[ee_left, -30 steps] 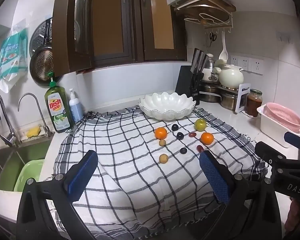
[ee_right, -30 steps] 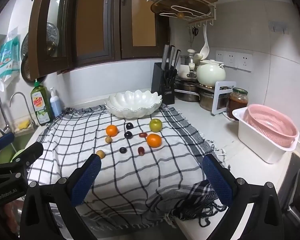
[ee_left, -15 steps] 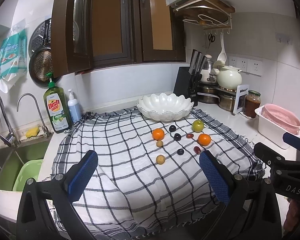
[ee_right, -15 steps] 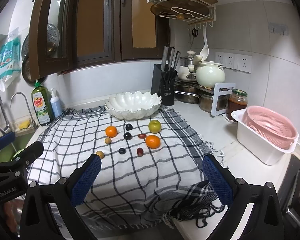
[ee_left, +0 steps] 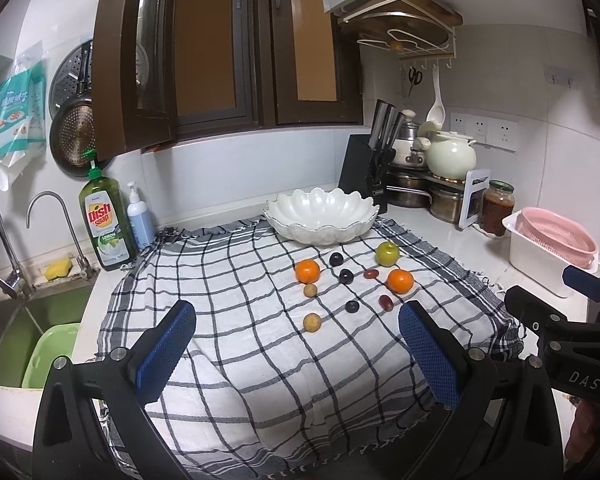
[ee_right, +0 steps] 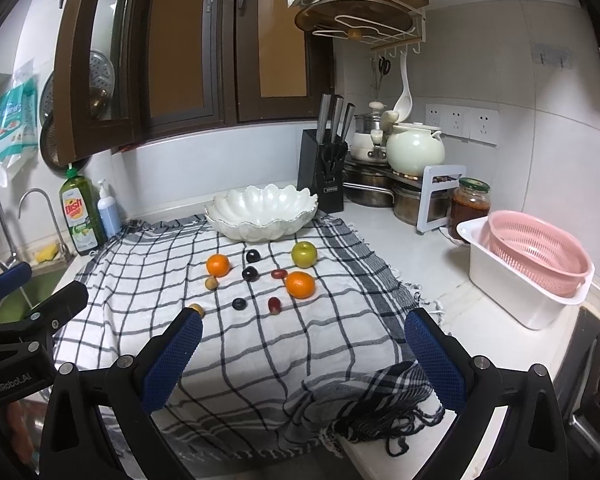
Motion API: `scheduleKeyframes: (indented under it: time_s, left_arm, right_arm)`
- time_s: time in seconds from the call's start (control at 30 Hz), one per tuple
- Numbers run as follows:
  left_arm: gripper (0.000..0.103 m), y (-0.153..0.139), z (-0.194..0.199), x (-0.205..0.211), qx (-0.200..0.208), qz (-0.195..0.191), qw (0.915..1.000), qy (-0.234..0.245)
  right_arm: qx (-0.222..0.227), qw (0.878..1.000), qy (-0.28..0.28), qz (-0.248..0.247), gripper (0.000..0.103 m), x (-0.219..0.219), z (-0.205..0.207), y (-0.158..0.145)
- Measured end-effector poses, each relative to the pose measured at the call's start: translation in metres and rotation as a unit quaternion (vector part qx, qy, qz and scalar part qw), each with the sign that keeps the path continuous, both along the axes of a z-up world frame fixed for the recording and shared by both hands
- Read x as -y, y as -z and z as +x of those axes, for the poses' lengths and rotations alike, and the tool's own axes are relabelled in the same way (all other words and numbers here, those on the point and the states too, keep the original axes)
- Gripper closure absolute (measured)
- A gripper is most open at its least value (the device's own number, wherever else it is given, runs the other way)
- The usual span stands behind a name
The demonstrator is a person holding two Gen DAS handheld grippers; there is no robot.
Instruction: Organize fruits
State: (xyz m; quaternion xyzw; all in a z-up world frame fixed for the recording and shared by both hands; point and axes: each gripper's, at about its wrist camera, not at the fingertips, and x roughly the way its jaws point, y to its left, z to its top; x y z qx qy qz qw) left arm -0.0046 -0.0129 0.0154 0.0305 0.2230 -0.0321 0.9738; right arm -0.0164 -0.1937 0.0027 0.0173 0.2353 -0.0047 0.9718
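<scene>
Left hand-held gripper and right hand-held gripper hovering wide open and empty over the checked cloth, scattered fruit lying near the white scalloped bowl at the surface's back edge

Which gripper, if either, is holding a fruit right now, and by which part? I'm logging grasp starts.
Neither. The left gripper and right gripper are both open and empty; the fruits lie on the checked cloth.
</scene>
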Motion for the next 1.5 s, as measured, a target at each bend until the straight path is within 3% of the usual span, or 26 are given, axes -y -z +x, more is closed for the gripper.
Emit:
scheduleKeyframes:
  time_s: [1.5]
  left_arm:
    - [0.000, 0.000, 0.014, 0.001, -0.007, -0.001, 1.0000, 0.000]
  right_arm:
    - [0.004, 1.000, -0.008, -0.006, 0.001, -0.001, 0.009, 0.003]
